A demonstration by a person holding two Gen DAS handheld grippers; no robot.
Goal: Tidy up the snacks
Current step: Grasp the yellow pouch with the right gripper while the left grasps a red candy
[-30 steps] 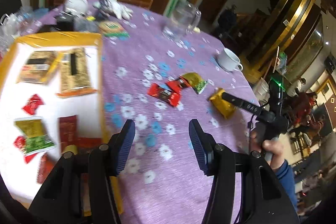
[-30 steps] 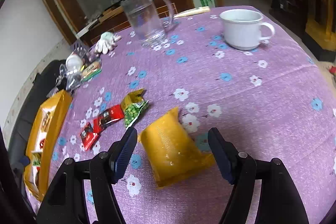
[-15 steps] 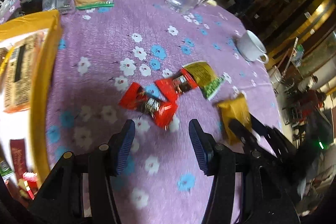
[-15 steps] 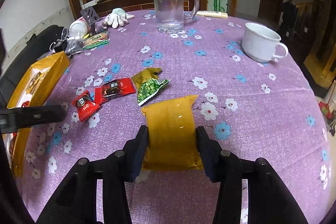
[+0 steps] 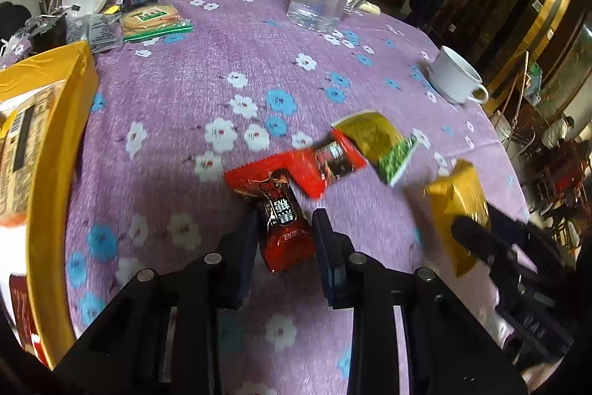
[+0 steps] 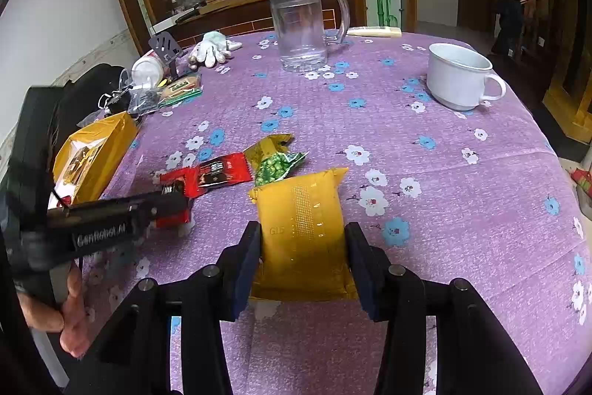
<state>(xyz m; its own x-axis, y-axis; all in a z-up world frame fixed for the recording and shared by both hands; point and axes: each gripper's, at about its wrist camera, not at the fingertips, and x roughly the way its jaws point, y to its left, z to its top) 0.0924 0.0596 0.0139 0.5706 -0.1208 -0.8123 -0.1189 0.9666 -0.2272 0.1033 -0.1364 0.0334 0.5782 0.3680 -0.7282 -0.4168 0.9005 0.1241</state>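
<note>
Jaws of the left gripper have just closed on the near end of a small red foil snack packet; the right gripper pinches a flat gold foil pouch by its sides. Slick foil could slip, or snag the neighbouring red wrapper. Both packets lie on the purple flowered tablecloth, right of the yellow-rimmed tray.

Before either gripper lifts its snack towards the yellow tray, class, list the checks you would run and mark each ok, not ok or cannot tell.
1. Left gripper jaws, just closing, on the red packet: ok.
2. Right gripper jaws on the gold packet: ok.
3. Second red packet clear of the held one: not ok, they overlap.
4. Green pea packet clear of the gold packet: cannot tell.
5. Yellow tray has free room: cannot tell.
</note>
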